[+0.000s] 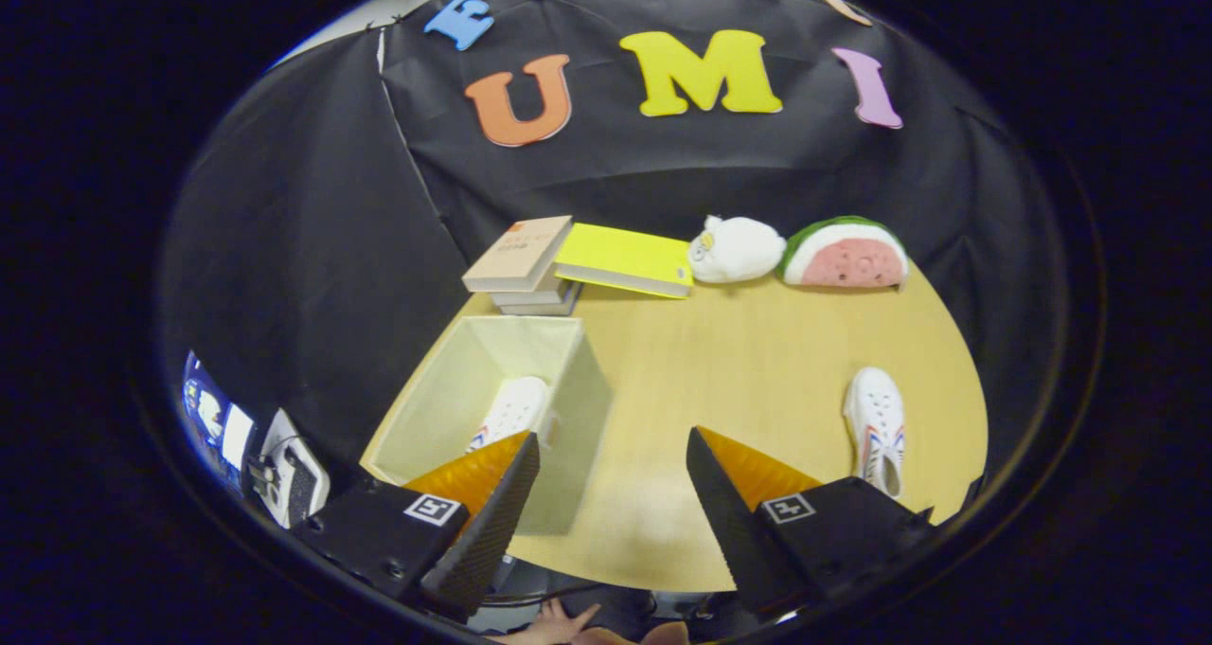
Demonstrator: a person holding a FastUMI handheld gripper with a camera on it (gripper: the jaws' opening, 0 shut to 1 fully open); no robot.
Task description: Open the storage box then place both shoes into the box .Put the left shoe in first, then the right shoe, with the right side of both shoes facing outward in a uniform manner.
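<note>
With one shoe [511, 408] already inside the open storage box [578, 408], we hold the gripper [613, 479] spread and empty beside it, and should approach the second shoe [876, 427], lying well right of the box, square across its sides.

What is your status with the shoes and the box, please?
Gripper open, holding nothing. Box open, one shoe inside. Second shoe on the table, beyond the fingers, nothing around it.
</note>
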